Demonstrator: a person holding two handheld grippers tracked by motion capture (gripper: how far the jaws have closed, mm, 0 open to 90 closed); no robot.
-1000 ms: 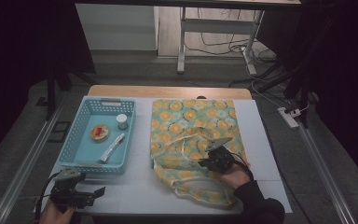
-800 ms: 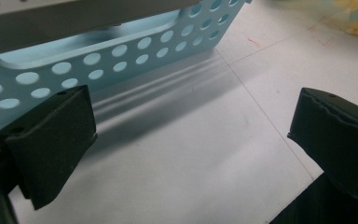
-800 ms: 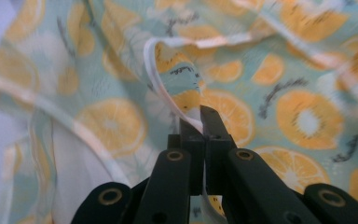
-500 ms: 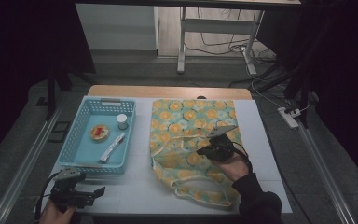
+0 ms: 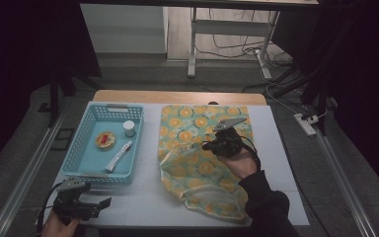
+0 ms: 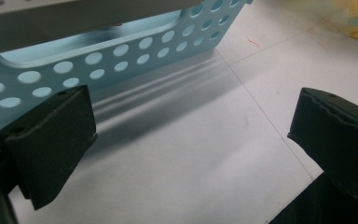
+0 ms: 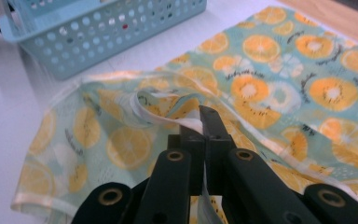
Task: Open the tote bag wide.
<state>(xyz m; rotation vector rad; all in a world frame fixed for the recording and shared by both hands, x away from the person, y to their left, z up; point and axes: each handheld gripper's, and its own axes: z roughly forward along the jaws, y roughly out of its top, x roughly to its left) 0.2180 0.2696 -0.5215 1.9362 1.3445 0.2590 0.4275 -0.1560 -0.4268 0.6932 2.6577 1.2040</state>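
Pinching a cloth (image 7: 261,70) fold mid-table, the right gripper (image 5: 208,146) is clenching it; the left gripper (image 5: 103,202) is idling released near the front-left corner, beside the basket (image 6: 121,51).

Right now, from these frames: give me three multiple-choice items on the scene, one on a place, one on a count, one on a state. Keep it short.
1. Where is the basket relative to the cloth in the high view?
A. to its left
B. to its right
C. on top of it

2. How many things lie in the basket?
A. one
B. three
C. five

3. How do the right gripper's jaws stand?
A. wide open above the cloth
B. shut on a fold of cloth
C. shut on the basket rim

Key: 1 A, the basket sits left of the cloth, apart from it. 2 B, a round dish, a small jar and a tube. 3 B, the right gripper view shows cloth pinched between them.
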